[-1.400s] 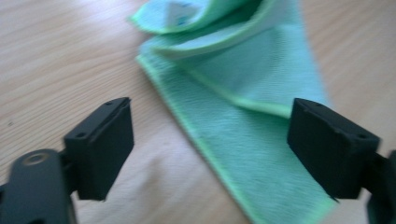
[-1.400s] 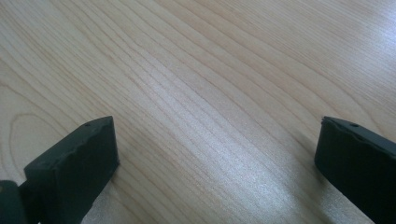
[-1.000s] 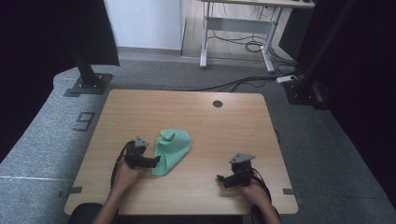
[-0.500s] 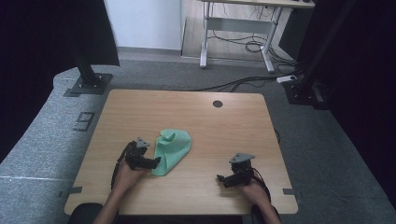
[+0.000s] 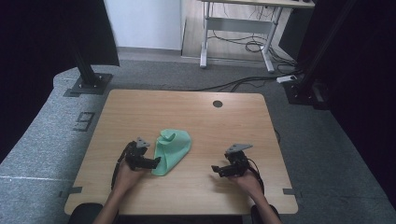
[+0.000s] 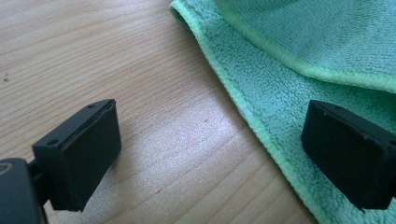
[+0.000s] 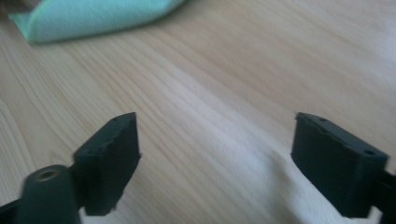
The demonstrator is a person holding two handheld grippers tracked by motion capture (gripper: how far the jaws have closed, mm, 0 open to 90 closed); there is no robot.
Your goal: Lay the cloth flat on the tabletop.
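A crumpled light-green cloth (image 5: 173,145) lies on the wooden table (image 5: 187,112), left of centre. My left gripper (image 5: 152,163) sits at the cloth's near left corner, open. In the left gripper view one jaw is over bare wood and the other over the cloth's hemmed edge (image 6: 261,126), with the left gripper (image 6: 210,149) not pinching it. My right gripper (image 5: 215,169) is held to the cloth's right and points left toward it. Its jaws have just been closing a little but stand open. The right gripper (image 7: 215,158) has bare wood between its jaws, and the cloth (image 7: 93,18) lies farther off.
A round cable hole (image 5: 217,103) sits near the table's far edge. Black stands (image 5: 86,81) flank the table on the grey floor, and a desk frame with cables (image 5: 238,37) is behind it. Bare wood lies between the cloth and the right gripper.
The right gripper has lifted slightly and shifted a little toward the cloth. The left gripper and the cloth have stayed where they were.
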